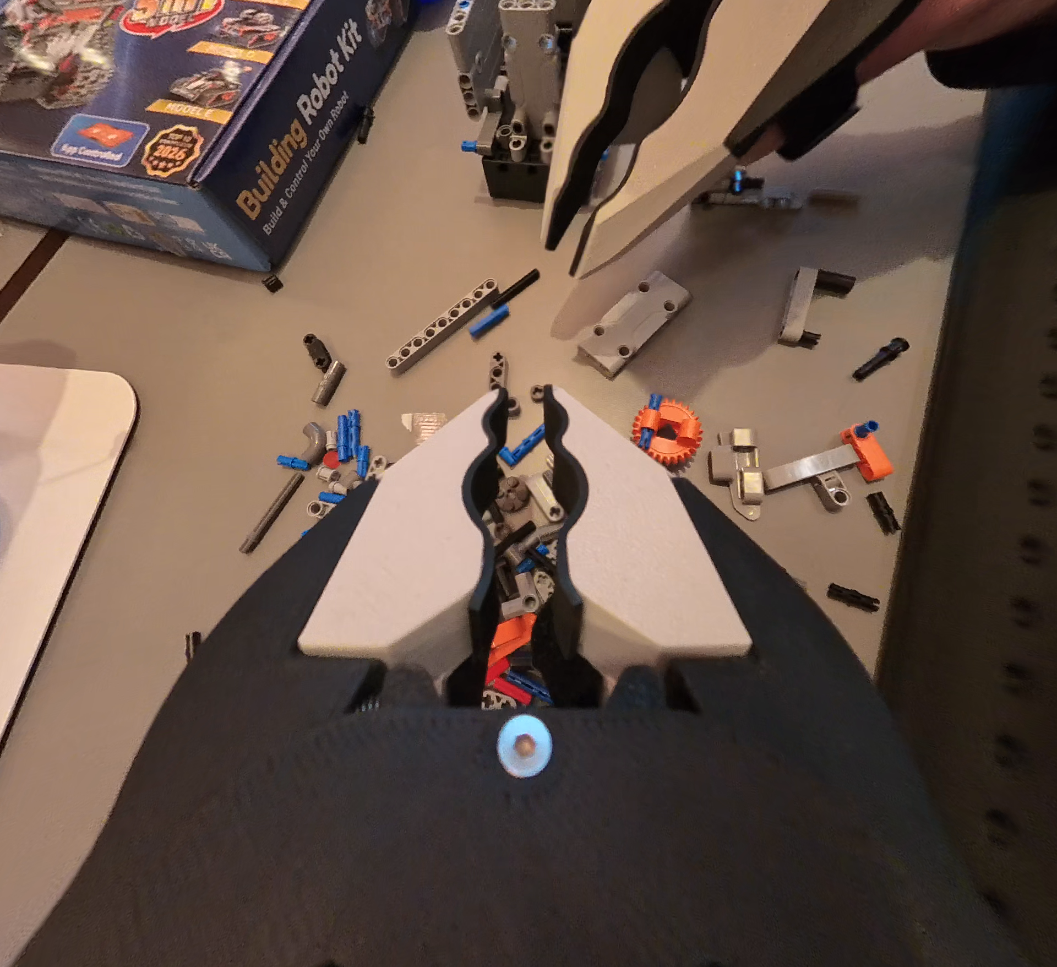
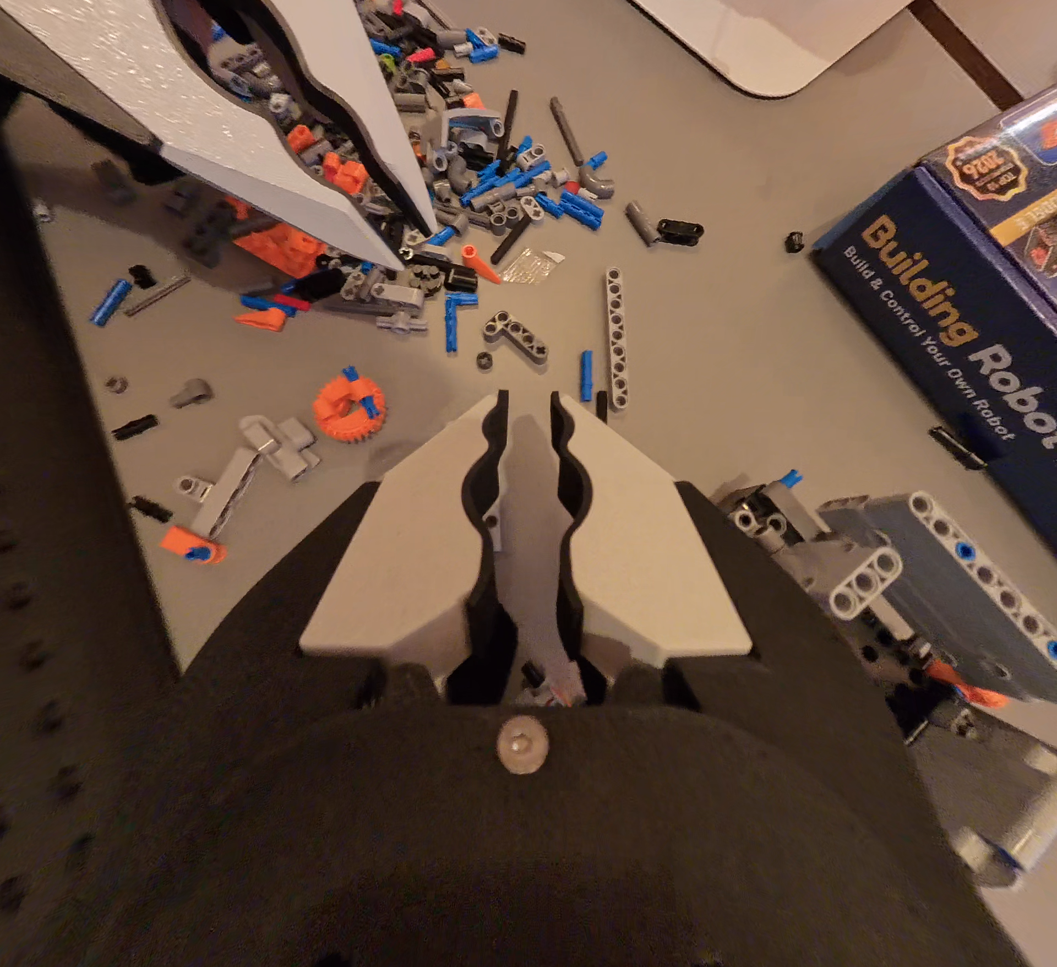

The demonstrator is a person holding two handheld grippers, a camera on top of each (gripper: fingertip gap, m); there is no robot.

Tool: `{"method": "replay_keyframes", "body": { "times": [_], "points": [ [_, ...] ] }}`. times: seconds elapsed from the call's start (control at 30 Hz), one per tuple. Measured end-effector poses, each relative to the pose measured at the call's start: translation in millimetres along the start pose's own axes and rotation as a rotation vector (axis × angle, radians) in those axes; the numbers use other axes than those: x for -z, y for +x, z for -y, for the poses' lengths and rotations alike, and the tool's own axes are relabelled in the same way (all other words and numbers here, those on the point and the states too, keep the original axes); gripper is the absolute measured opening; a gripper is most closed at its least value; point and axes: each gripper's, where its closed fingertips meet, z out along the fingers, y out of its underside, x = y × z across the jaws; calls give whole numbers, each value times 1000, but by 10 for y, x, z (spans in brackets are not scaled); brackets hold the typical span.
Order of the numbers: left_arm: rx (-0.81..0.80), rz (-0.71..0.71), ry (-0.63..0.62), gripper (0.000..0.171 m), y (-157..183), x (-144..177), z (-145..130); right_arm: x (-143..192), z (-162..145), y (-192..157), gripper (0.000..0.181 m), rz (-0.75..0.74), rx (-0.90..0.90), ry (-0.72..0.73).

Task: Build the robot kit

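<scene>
Parts pile (image 2: 457, 184) loose on grey table (image 1: 400, 253), unsorted. Box (image 1: 171, 81) far left. Left gripper (image 1: 523, 396) over the pile, jaws slightly apart, holding nothing. Orange gear (image 1: 666, 431) just right. Right gripper (image 2: 529, 396) above bare table, jaws slightly apart, empty. Grey assembly (image 2: 892, 585) stands part-built beside it.

Gear (image 1: 667, 431) right of parts pile (image 2: 457, 167)
</scene>
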Motion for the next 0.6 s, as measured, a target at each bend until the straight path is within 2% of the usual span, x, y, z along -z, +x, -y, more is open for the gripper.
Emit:
{"method": "replay_keyframes", "body": {
  "times": [0.27,0.47,0.6],
  "points": [
    [60,22,9,10,-115,72,-28,-361,-86,133,14,-116,64,-233],
    [80,17,28,10,-134,120,-8,-484,-169,249,15,-166,37,-294],
    [91,4,36,10,-126,127,-2,-517,-179,269,9,-154,4,-293]
  ]
}}
